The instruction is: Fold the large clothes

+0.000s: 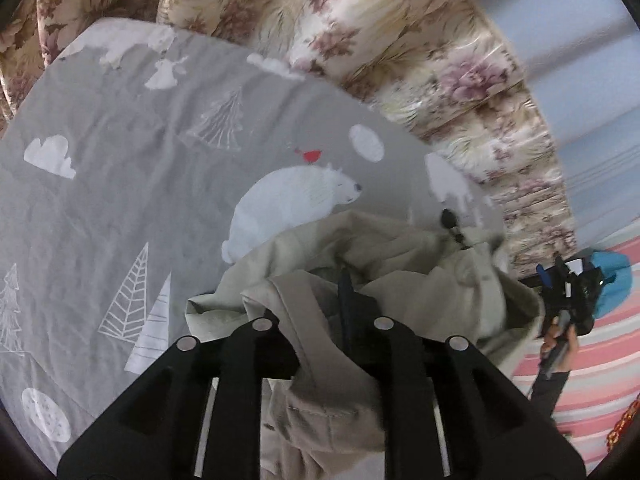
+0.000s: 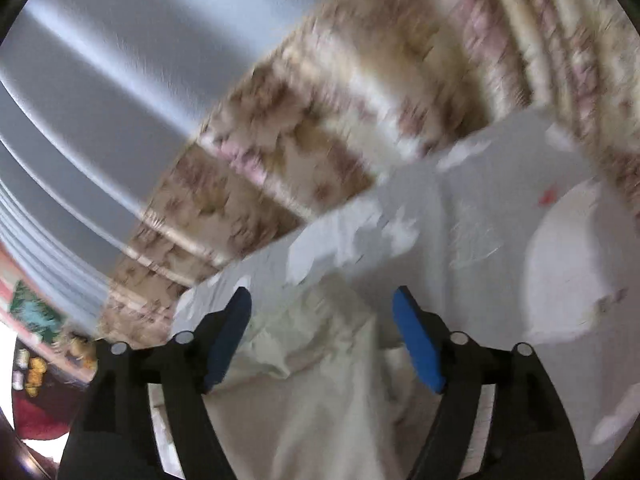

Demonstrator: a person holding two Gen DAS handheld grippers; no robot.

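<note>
A beige garment (image 1: 320, 280) lies bunched on a grey bedsheet (image 1: 120, 180) printed with a polar bear and trees. My left gripper (image 1: 348, 300) is shut on a fold of the garment, which drapes over its fingers. My right gripper (image 2: 322, 336) is open, its blue pads (image 2: 416, 344) on either side of the pale garment (image 2: 320, 380) below it. It also shows in the left wrist view (image 1: 568, 292), at the garment's right edge, held by a hand. The right wrist view is blurred by motion.
A floral quilt (image 1: 400, 40) is piled along the far side of the bed. A pale blue wall (image 1: 580, 40) stands behind it. A pink striped cloth (image 1: 580, 380) lies at the right.
</note>
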